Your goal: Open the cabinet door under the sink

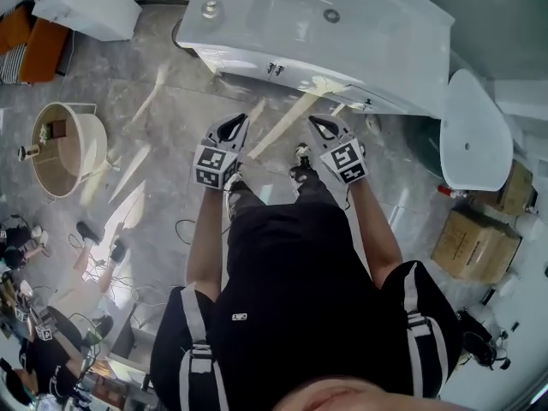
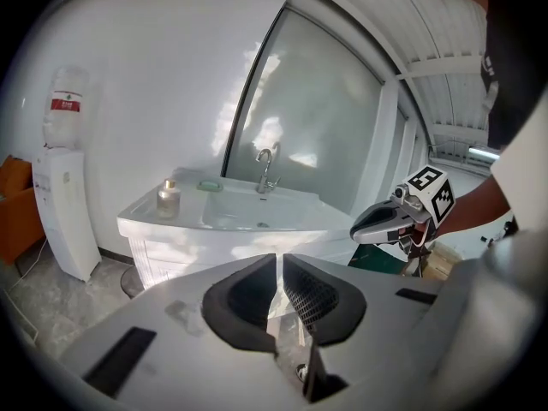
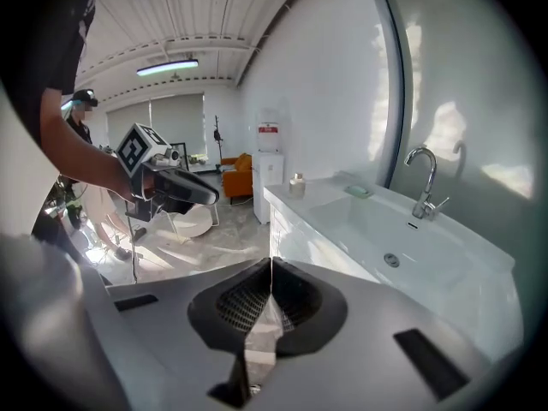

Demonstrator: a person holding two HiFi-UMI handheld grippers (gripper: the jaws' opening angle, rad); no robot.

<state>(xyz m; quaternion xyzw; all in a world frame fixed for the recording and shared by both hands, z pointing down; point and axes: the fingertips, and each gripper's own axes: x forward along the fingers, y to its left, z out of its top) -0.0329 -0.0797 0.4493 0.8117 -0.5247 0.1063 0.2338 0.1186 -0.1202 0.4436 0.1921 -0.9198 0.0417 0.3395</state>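
The white sink vanity (image 1: 342,32) stands ahead of me, with its cabinet front (image 1: 248,62) below the basin and small dark door handles (image 1: 274,68) on it. The doors look closed. My left gripper (image 1: 233,127) and right gripper (image 1: 324,127) are held side by side a short way in front of the cabinet, touching nothing. Both are shut and empty. In the left gripper view the cabinet front (image 2: 171,248) lies beyond the left gripper (image 2: 278,268), and the right gripper (image 2: 377,223) shows at the right. In the right gripper view the cabinet (image 3: 287,225) lies past the right gripper (image 3: 270,274).
A bottle (image 1: 211,9) and a faucet (image 2: 265,169) are on the vanity top. A water dispenser (image 2: 64,204) stands left of it. A round tub (image 1: 68,148) sits on the floor at left, a white oval fixture (image 1: 475,131) and cardboard boxes (image 1: 475,242) at right. Cables lie behind me.
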